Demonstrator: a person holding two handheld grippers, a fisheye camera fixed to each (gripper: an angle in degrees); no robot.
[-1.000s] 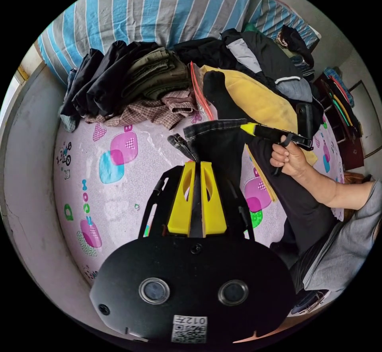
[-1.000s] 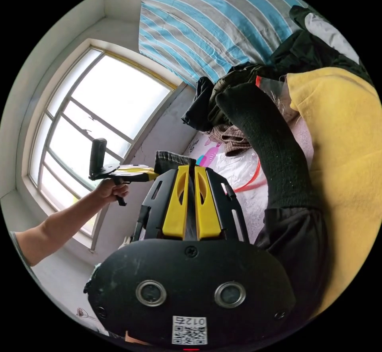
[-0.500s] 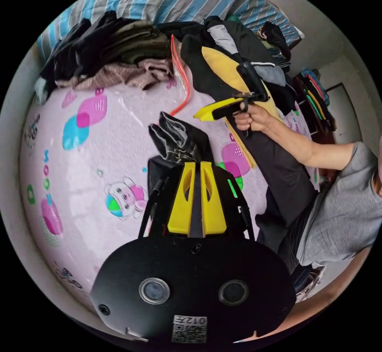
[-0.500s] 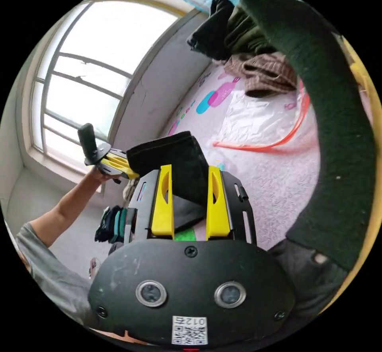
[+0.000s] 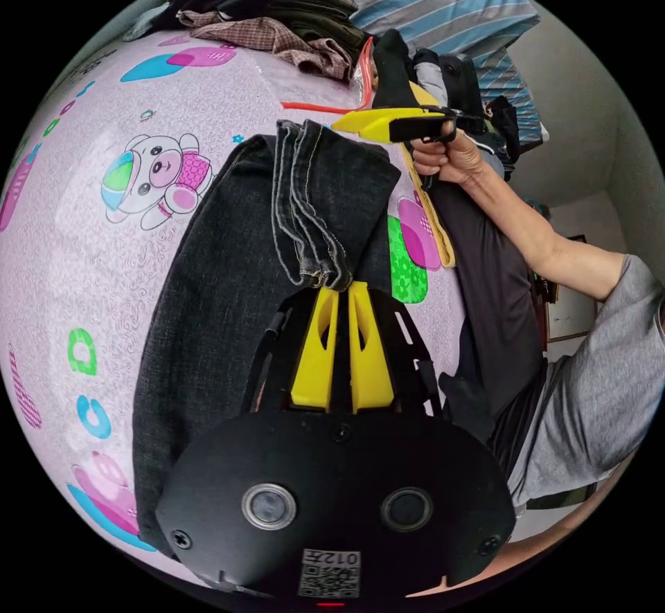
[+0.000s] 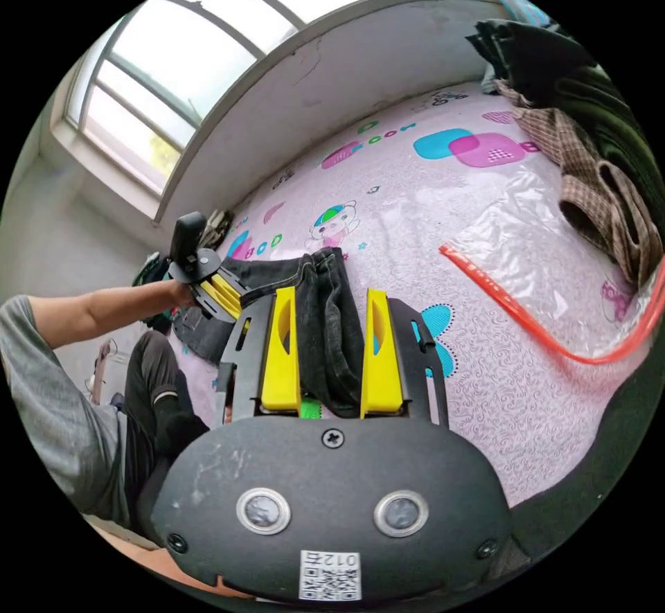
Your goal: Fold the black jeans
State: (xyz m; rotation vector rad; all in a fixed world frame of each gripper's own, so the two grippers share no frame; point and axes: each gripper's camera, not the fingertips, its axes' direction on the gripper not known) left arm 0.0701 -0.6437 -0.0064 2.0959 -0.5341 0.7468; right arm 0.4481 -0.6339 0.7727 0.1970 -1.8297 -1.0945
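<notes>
Left fingers [image 5: 339,289] pinch black jeans [image 5: 228,280] hem; right fingers [image 6: 324,294] spread, jeans between.

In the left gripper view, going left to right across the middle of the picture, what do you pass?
Pink printed bedsheet → cartoon bear print → black jeans with the cuffs folded over → left gripper pinching the hems → green patch on the sheet → person's forearm → grey sleeve.

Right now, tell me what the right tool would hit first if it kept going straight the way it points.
Most likely the black jeans: their folded hem end already lies between the open jaws of the right tool. Beyond that lies the pink bed sheet, though depth is hard to judge.
</notes>
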